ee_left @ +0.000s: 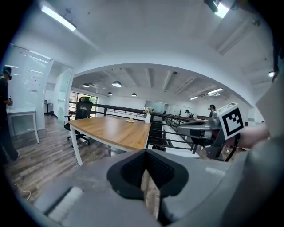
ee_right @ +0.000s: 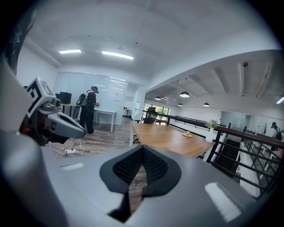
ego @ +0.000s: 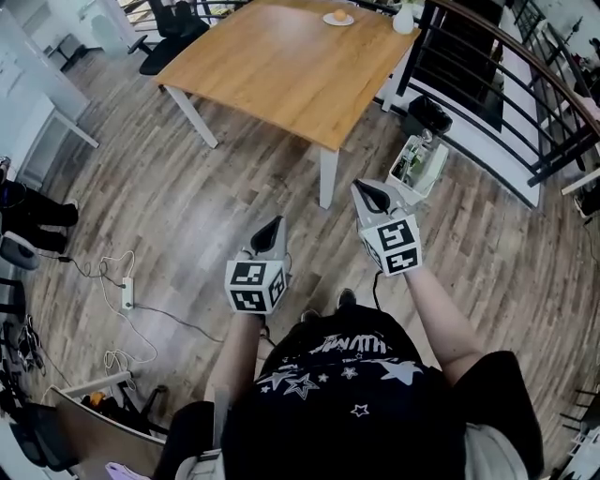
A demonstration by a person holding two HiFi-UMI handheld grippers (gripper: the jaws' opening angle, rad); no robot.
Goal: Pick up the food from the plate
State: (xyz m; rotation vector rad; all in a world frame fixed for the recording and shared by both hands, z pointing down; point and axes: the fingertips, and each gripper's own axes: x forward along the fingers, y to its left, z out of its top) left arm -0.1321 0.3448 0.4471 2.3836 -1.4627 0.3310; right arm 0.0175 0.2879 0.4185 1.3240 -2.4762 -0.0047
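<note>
Both sets of tongs were clenched on nothing: the left tongs (ego: pixel 272 228) and the right tongs (ego: pixel 370 195) hung over the wooden floor (ego: pixel 187 206), well apart from the tabletop (ego: pixel 281 66). The food (ego: pixel 339 15) sat on a small white plate (ego: pixel 348 22) near the tabletop's far edge, at about twelve o'clock from the person, with a white vase (ego: pixel 403 19) at the plate's three o'clock. It looked small, round and orange-yellow, perhaps a bun or a fruit; it was too small to tell which. The step in hand appeared to be the approach. Doing it well probably meant closing in on the far corner first, spreading one set of tongs before the rim, then squeezing the sides gently so a round piece would not roll off.
</note>
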